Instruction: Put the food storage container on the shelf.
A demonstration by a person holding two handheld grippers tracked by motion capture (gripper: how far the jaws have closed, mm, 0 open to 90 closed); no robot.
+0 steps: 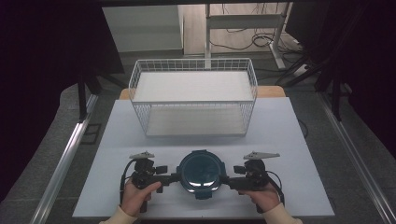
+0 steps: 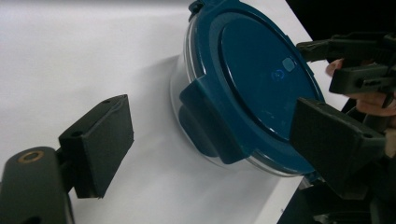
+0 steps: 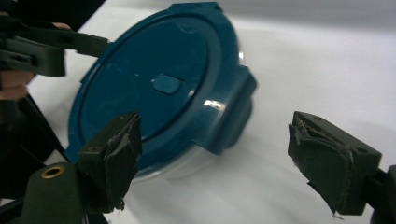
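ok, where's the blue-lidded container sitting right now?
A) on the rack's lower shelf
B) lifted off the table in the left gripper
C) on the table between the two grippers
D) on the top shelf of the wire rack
C: the round container stands on the table in front of the wire rack, with the left gripper and right gripper open at either side, pads off it.

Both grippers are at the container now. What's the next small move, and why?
Probably ease both grippers inward so each straddles its side latch, then close. The left gripper and right gripper flank the container with jaws open, nothing pinched. The latch sits between the left jaws, not yet touched.
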